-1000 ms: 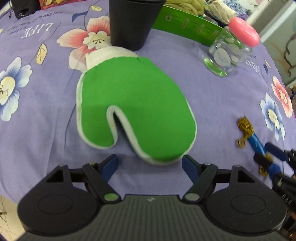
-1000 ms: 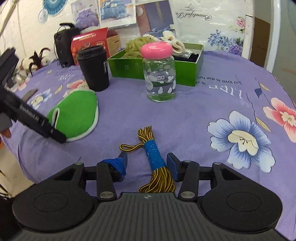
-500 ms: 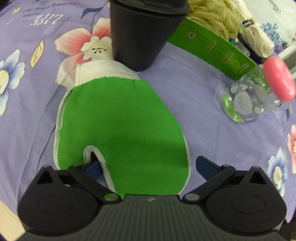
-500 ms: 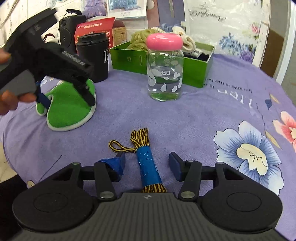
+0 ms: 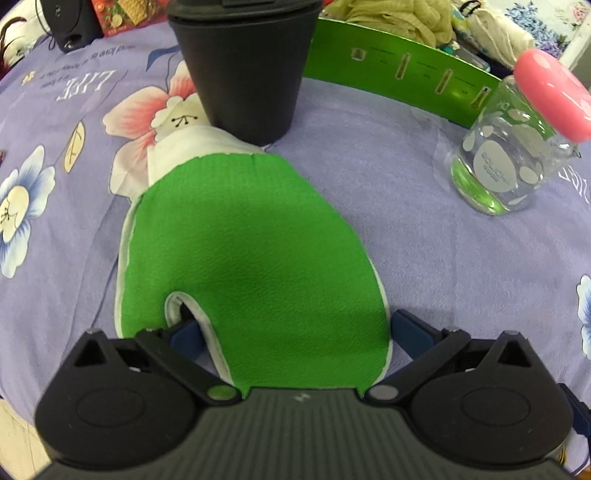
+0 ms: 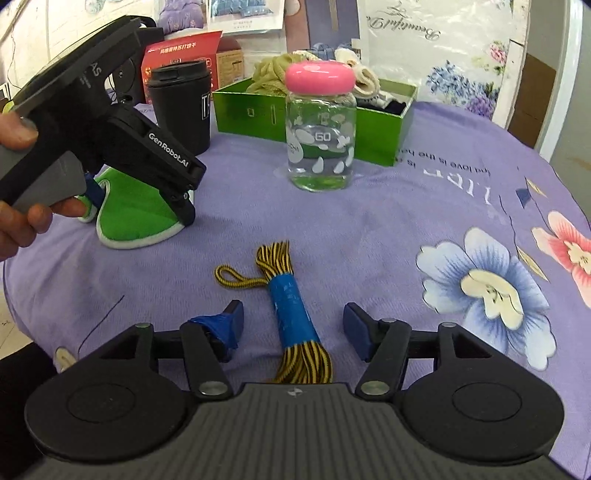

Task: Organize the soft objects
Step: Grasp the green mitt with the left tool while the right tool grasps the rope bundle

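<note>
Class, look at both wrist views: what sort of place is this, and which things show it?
Probably a home, or a bedding shop corner: a table under a purple flowered cloth, bedding pictures on the wall, and a green box of soft fabric items.

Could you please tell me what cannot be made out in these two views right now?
- Left wrist view: the near end of the green mitt is hidden under the left gripper body.
- Left wrist view: the top of the black cup is cut off by the edge.
- Right wrist view: the near end of the cord bundle runs under the right gripper body.
- Right wrist view: the green box contents sit partly behind the glass jar.
</note>
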Action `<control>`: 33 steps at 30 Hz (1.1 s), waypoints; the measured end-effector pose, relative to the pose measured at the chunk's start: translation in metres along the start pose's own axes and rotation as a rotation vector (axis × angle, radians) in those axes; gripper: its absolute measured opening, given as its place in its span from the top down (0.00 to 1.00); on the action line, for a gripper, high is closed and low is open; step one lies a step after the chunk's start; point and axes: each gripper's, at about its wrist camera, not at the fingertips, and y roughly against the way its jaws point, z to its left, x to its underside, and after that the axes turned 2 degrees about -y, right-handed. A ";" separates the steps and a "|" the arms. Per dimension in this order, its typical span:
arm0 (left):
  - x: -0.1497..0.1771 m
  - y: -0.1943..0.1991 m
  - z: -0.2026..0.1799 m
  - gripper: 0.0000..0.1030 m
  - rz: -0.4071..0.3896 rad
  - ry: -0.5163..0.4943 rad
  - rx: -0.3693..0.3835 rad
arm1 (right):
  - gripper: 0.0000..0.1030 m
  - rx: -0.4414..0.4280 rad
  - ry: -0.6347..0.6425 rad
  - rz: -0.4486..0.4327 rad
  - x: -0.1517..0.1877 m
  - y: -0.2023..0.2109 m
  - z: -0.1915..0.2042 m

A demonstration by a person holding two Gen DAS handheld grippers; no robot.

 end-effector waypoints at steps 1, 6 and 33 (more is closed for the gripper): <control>0.001 0.000 0.000 0.02 -0.001 -0.007 0.006 | 0.55 0.005 0.003 0.003 0.000 0.000 0.001; 0.006 0.012 0.015 0.33 -0.022 -0.037 0.038 | 0.68 0.004 0.005 0.017 -0.003 0.000 0.005; 0.043 0.036 0.087 0.77 -0.035 -0.075 0.148 | 0.84 0.019 0.056 0.109 -0.007 0.012 0.053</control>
